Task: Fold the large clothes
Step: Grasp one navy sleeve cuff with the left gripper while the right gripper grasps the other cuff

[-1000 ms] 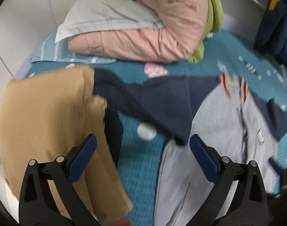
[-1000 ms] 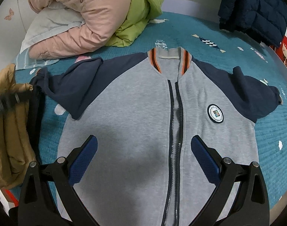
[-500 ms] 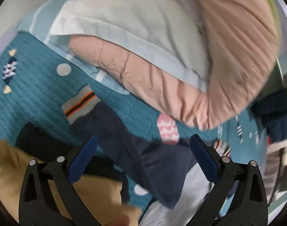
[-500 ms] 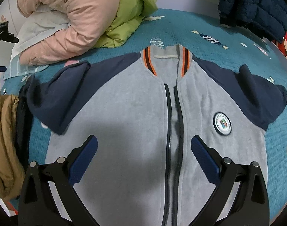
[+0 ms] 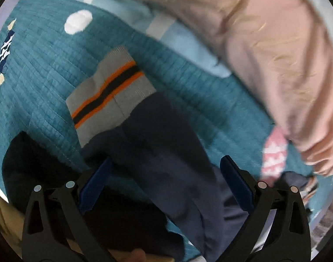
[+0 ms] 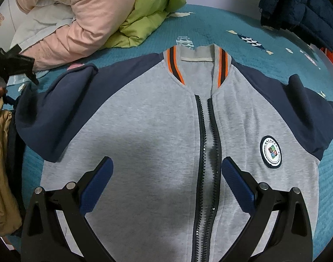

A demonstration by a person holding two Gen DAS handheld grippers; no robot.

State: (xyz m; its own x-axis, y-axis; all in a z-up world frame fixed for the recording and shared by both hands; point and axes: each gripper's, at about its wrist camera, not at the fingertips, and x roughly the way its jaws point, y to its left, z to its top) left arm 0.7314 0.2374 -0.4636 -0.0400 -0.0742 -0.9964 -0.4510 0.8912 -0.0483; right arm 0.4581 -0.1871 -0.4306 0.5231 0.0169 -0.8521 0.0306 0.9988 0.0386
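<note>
Two grippers, both with jaws spread and holding nothing: the right gripper (image 6: pixel 166 181) hovers over the chest of the jacket (image 6: pixel 157 144), which lies face up and flat on the teal bedspread (image 6: pixel 212 26), zip (image 6: pixel 206 152) nearly closed; the left gripper (image 5: pixel 165 183) hovers over the navy sleeve (image 5: pixel 166 152), just short of its striped cuff (image 5: pixel 110 100). Judged from its limp, creased lie, the fleece is soft, light and non-slippery; it should drape from any pinch, so the cuff's ribbed edge and the shoulder seam look like the firmest places to take hold. Farther off, a pink coat (image 6: pixel 79 15) and green coat (image 6: pixel 149 11) are heaped beyond the collar (image 6: pixel 197 54), and a dark puffer jacket (image 6: pixel 302 6) sits at the far right. The hem is cut off below the right gripper, the left view is motion-blurred, and a tan garment (image 6: pixel 2 163) is only partly in frame.
</note>
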